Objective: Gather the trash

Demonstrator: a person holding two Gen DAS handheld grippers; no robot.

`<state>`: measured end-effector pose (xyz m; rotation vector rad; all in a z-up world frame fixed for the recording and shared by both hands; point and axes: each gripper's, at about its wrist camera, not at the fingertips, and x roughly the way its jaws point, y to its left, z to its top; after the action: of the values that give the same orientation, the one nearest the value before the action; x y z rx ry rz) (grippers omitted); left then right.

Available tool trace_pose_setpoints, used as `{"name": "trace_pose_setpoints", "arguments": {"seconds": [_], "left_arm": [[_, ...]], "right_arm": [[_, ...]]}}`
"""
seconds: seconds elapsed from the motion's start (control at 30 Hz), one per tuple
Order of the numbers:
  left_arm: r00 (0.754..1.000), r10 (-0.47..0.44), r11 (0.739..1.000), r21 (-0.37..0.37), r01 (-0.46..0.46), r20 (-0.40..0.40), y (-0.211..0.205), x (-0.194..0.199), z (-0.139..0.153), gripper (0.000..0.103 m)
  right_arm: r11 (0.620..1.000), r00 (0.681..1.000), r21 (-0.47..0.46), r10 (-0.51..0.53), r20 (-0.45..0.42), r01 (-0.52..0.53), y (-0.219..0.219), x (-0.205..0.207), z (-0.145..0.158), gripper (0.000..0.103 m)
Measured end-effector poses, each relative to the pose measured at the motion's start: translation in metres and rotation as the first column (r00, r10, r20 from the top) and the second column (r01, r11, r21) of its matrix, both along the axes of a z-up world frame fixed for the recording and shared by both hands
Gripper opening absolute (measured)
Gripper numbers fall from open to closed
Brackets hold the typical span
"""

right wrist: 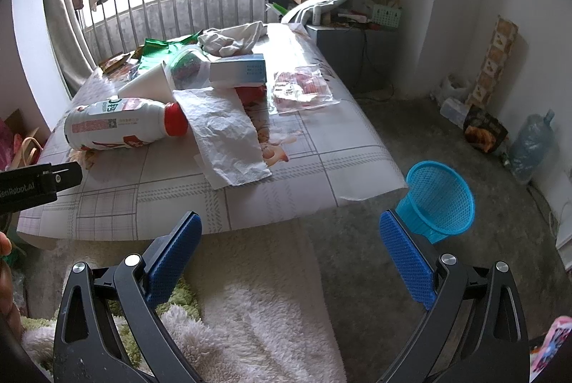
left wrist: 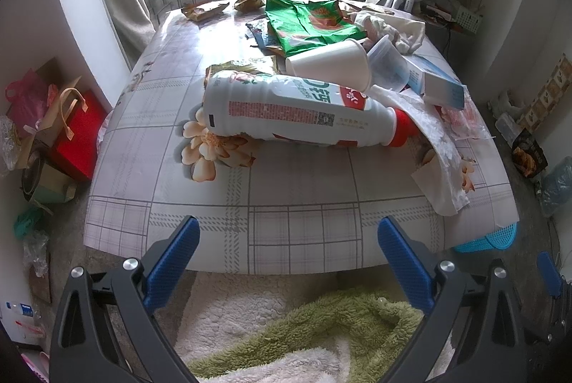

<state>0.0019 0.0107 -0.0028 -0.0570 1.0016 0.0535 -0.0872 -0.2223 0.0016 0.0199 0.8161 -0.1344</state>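
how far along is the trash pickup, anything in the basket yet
Done: nothing that shows; the blue basket on the floor by the table corner looks empty. In hand: nothing; the left gripper and right gripper are both open, short of the table. Left: all of it, including the white bottle on its side, the paper towel, the foam cup and the green wrapper.

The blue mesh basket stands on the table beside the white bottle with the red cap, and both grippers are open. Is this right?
Not quite. The blue mesh basket stands on the floor beside the table's corner, as the right wrist view shows. The white bottle does lie on the table, and the left gripper and right gripper have open jaws.
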Motion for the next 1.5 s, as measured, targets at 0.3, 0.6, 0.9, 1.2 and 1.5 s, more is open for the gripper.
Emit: {"name": "trace_pose_setpoints", "arguments": {"seconds": [0.3, 0.6, 0.9, 1.2, 1.5], "left_arm": [[1.0, 0.005, 1.0, -0.008, -0.005, -0.004, 0.005, 0.007, -0.001, 0.098], [1.0, 0.022, 1.0, -0.003, -0.022, -0.014, 0.008, 0.015, -0.002, 0.098], [0.998, 0.02, 1.0, 0.015, -0.021, 0.06, 0.019, 0.03, 0.006, 0.098], [0.987, 0.038, 0.996, -0.084, -0.025, 0.153, 0.056, 0.057, 0.024, 0.098], [0.934, -0.143, 0.954, -0.207, 0.218, 0.327, 0.072, 0.068, 0.037, 0.098]], "right_arm": [[1.0, 0.999, -0.021, -0.018, -0.049, 0.017, -0.003, 0.008, -0.003, 0.095], [0.999, 0.997, -0.038, -0.006, -0.082, 0.003, -0.002, 0.013, -0.008, 0.095], [1.0, 1.0, -0.02, 0.001, -0.022, -0.001, -0.009, 0.027, 0.001, 0.095], [0.993, 0.988, 0.023, 0.114, 0.107, -0.117, -0.013, 0.06, 0.017, 0.095], [0.985, 0.974, 0.046, 0.156, 0.164, -0.165, -0.005, 0.077, 0.021, 0.095]]}}
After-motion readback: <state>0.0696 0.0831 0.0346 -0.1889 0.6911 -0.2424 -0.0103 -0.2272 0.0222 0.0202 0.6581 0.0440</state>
